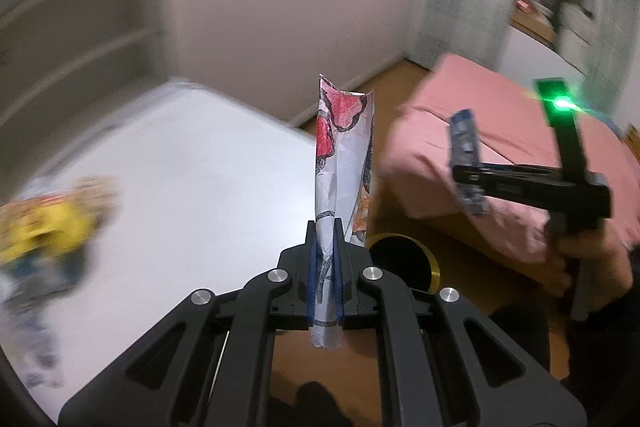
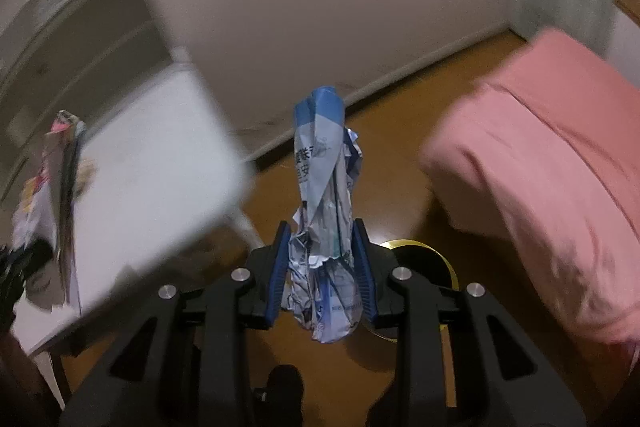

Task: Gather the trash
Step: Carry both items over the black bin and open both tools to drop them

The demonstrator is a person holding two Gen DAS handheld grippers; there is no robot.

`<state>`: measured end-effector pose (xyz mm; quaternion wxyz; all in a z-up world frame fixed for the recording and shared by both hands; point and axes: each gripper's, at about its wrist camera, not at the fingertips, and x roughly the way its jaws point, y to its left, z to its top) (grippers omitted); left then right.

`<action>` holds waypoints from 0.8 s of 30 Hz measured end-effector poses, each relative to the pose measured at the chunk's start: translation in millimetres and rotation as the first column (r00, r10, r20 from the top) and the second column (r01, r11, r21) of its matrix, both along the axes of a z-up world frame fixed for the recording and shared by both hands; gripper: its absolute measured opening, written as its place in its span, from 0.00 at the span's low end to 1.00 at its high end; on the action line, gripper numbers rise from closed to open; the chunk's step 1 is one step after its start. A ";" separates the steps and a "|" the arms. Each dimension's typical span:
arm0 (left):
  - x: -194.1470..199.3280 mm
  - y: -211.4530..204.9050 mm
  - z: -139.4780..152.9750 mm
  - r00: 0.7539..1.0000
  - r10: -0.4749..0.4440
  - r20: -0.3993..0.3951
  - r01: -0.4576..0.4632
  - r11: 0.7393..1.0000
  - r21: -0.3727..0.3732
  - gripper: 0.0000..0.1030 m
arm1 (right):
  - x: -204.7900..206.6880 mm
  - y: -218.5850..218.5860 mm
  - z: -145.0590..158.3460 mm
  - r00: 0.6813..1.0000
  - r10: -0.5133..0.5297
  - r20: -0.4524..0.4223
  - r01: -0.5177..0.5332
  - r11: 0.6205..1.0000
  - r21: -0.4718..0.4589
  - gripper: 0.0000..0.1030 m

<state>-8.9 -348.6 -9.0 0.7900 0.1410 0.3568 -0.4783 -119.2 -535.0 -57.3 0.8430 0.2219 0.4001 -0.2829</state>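
My left gripper [image 1: 325,227] is shut on a folded red-and-white patterned paper [image 1: 344,147] that stands up between the fingers, at the white table's right edge. My right gripper [image 2: 322,231] is shut on a crumpled blue-and-white paper [image 2: 322,179], held above the wooden floor. A black bin with a gold rim [image 1: 400,259] stands on the floor just past the left gripper; it also shows under the right gripper [image 2: 424,259]. The right gripper with its blue paper [image 1: 466,163] appears in the left wrist view at the right. More crumpled yellow trash [image 1: 44,227] lies blurred on the table's left.
A white table [image 1: 192,187] fills the left. A pink-covered bed [image 2: 552,167] stands at the right. Wooden floor [image 2: 380,131] and a white wall lie between them. A shelf unit [image 1: 72,27] stands behind the table. Both views are motion-blurred.
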 end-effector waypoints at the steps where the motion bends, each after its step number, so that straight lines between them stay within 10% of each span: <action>1: -6.0 -15.2 -6.5 1.000 -0.029 -0.006 0.029 1.000 0.005 0.06 | -13.9 -14.8 -13.4 0.999 -0.040 -0.010 0.040 0.999 0.021 0.30; 13: -35.6 -155.4 -182.6 0.966 -0.228 -0.124 0.248 0.950 0.187 0.06 | -92.1 -105.9 -191.2 0.965 -0.211 -0.153 0.247 0.929 0.275 0.30; 24: -30.3 -226.2 -270.2 0.949 -0.235 -0.212 0.287 0.920 0.268 0.06 | -75.4 -133.4 -241.7 0.960 -0.194 -0.200 0.255 0.902 0.349 0.30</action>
